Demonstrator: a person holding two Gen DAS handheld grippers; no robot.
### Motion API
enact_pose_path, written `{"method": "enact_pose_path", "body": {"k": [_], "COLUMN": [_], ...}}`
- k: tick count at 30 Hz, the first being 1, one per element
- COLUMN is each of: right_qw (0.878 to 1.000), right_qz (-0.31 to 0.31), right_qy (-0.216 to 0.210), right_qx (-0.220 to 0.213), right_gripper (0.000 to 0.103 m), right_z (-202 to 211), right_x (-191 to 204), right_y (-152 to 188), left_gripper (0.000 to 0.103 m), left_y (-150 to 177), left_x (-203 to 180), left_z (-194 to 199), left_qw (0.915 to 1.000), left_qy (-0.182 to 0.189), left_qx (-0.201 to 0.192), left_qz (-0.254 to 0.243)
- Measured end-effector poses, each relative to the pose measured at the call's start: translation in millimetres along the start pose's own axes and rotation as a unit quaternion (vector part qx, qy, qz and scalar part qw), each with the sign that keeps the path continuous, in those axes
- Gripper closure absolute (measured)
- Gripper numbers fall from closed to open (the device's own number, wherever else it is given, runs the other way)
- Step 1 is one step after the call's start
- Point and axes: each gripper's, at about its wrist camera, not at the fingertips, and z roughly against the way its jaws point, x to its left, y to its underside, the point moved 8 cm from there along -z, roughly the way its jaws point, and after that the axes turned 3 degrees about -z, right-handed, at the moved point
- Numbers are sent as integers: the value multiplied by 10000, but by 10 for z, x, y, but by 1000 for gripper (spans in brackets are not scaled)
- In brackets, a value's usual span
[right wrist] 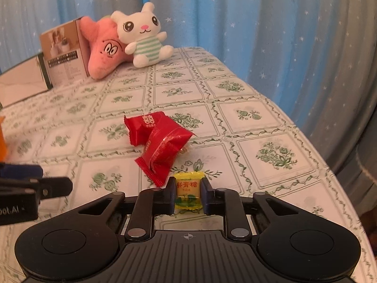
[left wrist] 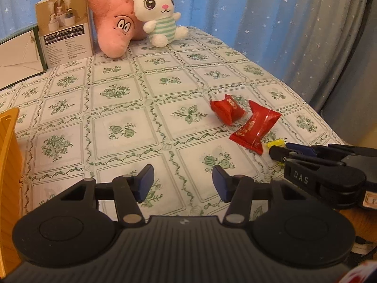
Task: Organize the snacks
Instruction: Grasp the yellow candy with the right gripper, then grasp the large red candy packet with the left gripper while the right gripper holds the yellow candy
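Right claw point(right wrist: 188, 194) has its two fingers pressed against the sides of a small yellow candy point(right wrist: 188, 192), which sits low over the worktop point(right wrist: 271, 122) near its front edge. Left claw point(left wrist: 183, 184) hangs spread wide with nothing between its blue pads point(left wrist: 145, 185), over the patterned cloth to the left of the other one. Just beyond the yellow candy, two red snack packets lie touching each other: the nearer red packet point(right wrist: 165, 152) rests partly over the farther red packet point(right wrist: 146, 127). From the left wrist view, those same packets sit to the right, with a sliver of yellow showing beside the right claw's tips. At the far left of the worktop stands a cardboard box point(left wrist: 64, 27), with a pink plush star point(left wrist: 115, 26) leaning against it and a white plush rabbit point(left wrist: 157, 11) seated just beside the star. An orange object point(left wrist: 9, 165) sits at the near left edge. Blue star-print curtains point(right wrist: 259, 23) hang behind.
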Motion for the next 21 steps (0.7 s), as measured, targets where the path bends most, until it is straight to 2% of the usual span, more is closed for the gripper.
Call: {"method": "enact_pose_path", "body": {"k": [3, 7, 11, 14, 21], "right_qw": [9999, 9993, 9983, 9975, 9968], "right_qz": [-106, -266, -487, -641, -753], "right_qy": [40, 78, 145, 173, 148], "right_qx": [-81, -242, -292, -242, -219], "right_gripper": [83, 83, 83, 83, 83], "right_z": [79, 233, 334, 359, 355], "right_x": [-57, -192, -369, -481, -543], "right_y": [-26, -142, -184, -155, -133], "left_gripper": [53, 58, 60, 64, 66], "left_y": [-44, -144, -261, -321, -447], "left_x": [-105, -320, -597, -726, -889], "left_z": [-5, -45, -112, -204, -393], "left_qw": [9997, 9975, 9899, 9855, 9783], "left_qy": [192, 461, 913, 990, 1155], "left_qx": [-105, -305, -542, -600, -653], "left_qz": [-92, -450, -940, -1239, -1594]}}
